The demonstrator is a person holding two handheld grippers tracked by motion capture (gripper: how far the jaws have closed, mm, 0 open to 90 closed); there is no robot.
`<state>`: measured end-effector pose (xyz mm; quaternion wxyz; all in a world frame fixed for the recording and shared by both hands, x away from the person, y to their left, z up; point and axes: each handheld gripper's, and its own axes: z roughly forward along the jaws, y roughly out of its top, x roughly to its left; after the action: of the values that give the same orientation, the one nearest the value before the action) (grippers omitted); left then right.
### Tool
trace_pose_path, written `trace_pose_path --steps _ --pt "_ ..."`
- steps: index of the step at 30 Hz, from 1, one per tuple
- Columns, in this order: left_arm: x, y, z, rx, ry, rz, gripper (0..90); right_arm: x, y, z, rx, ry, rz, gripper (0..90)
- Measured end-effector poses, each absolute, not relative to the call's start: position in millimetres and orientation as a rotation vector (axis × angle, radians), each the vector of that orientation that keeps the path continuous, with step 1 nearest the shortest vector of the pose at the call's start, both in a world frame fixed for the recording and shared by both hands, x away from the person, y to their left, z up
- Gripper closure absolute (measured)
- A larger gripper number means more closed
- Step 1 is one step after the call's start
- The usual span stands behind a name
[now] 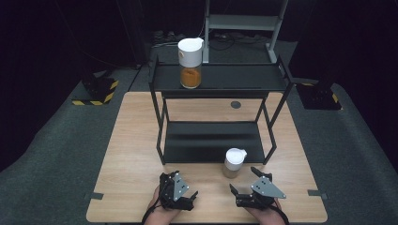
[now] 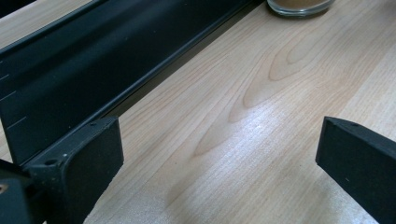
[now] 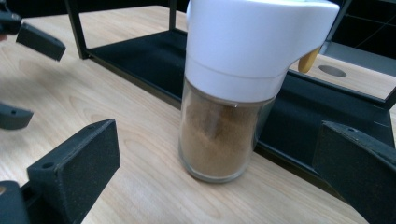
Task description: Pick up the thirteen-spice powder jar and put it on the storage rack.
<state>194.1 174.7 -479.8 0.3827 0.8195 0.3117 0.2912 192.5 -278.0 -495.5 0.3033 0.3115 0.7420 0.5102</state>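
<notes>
A small glass jar [image 1: 233,163] of brown powder with a white spouted lid stands upright on the wooden table [image 1: 136,154], just in front of the black two-tier shelf [image 1: 211,140]. My right gripper [image 1: 242,179] is open right behind the jar. In the right gripper view the jar [image 3: 233,93] stands close up between the spread jaws of that gripper [image 3: 219,151], untouched. My left gripper [image 1: 186,185] rests open near the front edge, empty. Its own view has that gripper [image 2: 219,149] over bare wood, with the jar's base [image 2: 301,5] farther off.
A taller jar [image 1: 190,63] of orange powder with a white lid stands on the shelf's top tier at the left. The lower tier [image 2: 70,60] holds nothing. A round grommet [image 1: 235,104] sits in the table behind the shelf. Dark floor surrounds the table.
</notes>
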Motion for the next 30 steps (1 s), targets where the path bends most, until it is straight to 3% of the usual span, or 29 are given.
trace_pose_path --steps 20,30 --pt "193.6 177.7 -481.0 2.072 0.795 0.735 1.1 215.3 -262.8 -501.4 0.885 1.926 1.407 0.6" --pt "193.6 179.6 -481.4 2.063 0.797 0.728 1.0 227.1 -254.9 -505.9 0.903 1.904 1.444 14.0"
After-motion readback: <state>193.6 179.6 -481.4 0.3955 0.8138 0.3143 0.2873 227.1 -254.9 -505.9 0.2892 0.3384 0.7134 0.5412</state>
